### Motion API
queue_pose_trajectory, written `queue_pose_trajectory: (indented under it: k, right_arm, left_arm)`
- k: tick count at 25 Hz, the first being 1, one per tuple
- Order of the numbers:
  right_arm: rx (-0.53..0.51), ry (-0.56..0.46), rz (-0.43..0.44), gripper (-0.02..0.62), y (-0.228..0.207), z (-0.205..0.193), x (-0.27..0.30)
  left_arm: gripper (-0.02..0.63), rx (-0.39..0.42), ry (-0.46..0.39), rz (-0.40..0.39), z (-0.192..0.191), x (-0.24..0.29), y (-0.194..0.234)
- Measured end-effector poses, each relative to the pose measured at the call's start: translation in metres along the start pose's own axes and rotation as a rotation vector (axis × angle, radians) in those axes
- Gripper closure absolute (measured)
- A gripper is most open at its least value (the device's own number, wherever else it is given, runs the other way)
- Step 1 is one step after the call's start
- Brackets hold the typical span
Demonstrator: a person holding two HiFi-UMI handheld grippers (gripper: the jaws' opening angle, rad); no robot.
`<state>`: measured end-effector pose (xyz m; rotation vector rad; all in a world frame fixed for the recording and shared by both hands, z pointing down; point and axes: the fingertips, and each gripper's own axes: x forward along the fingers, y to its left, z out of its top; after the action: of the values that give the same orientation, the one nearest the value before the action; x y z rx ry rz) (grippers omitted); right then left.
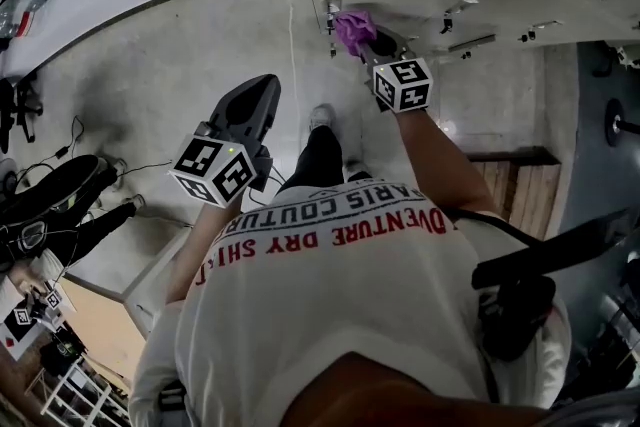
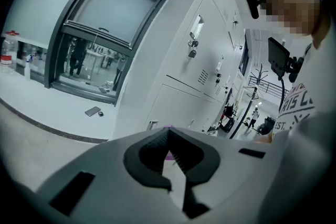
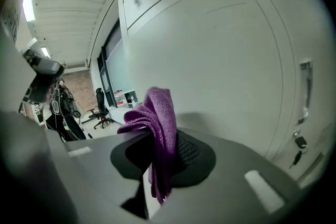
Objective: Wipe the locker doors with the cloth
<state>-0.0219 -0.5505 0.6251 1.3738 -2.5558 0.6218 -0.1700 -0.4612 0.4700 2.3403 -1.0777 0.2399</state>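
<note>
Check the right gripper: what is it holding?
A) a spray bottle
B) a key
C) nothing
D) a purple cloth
D: the right gripper view shows the right gripper shut on the purple cloth, which it holds close to the locker door.

A black office chair [image 3: 100,106] stands on the floor [image 3: 112,125].
</note>
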Motion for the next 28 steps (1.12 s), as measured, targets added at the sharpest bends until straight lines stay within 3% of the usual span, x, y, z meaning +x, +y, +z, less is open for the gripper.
queue_pose_trajectory:
  k: [5, 13, 22, 28]
  right_arm:
    - [-0.009, 0.009, 0.002, 0.538, 0.007, -0.006, 0.035]
    - [-0.014, -0.032, -0.023, 0.538, -0.003, -0.016, 0.069]
    - [-0.072, -0.049, -0.027, 0.538, -0.018, -0.015, 0.059]
    - [-0.047, -0.058, -0.092, 0.538, -0.056, -0.016, 0.033]
  left_arm:
    - [0.606, -0.01, 0.008, 0.038, -0.004, -0.009, 0.028]
    - [0.606, 0.005, -0.034, 0.035, -0.022, 0.008, 0.046]
    - [0.606, 0.017, -0.015, 0.012, -0.038, 0.02, 0.031]
    - [0.606, 0.009, 0.019, 0.006, -0.049, 0.026, 0.021]
